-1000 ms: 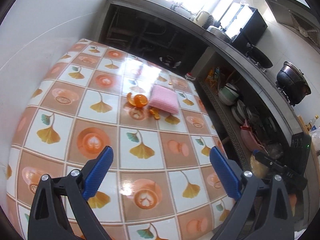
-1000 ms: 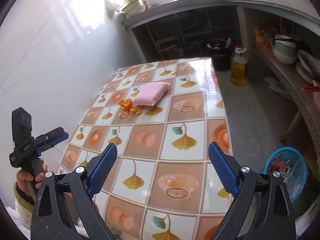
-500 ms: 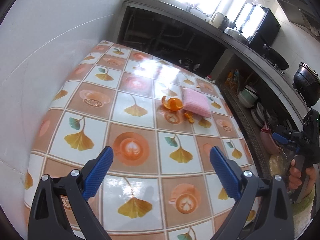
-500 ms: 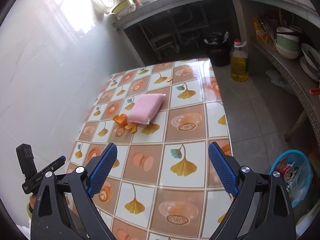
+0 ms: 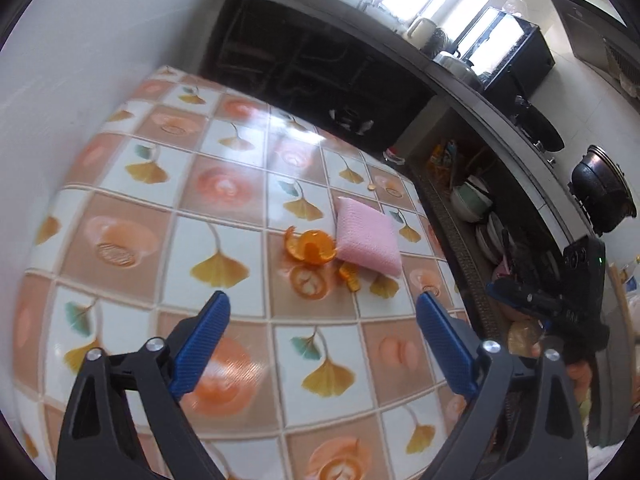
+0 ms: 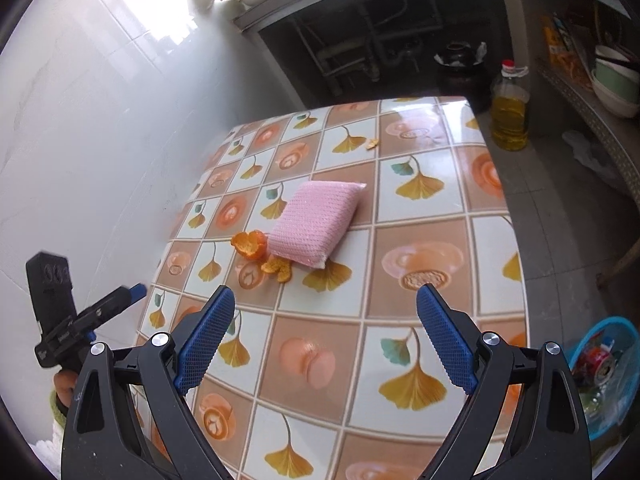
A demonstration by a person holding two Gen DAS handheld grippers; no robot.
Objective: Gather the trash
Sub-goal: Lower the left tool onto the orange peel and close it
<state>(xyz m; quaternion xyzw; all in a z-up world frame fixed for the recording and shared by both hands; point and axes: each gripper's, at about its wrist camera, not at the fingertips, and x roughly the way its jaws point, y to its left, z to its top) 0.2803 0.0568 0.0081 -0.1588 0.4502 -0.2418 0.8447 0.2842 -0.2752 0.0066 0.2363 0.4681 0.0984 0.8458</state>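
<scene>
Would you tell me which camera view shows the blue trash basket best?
The right wrist view: the blue basket sits on the floor at lower right, with trash inside. The left wrist view does not show it.

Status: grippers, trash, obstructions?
Left gripper open, closing slightly; right gripper open, both empty. Curled orange peel on table, touching pink sponge. Nothing in between.
</scene>
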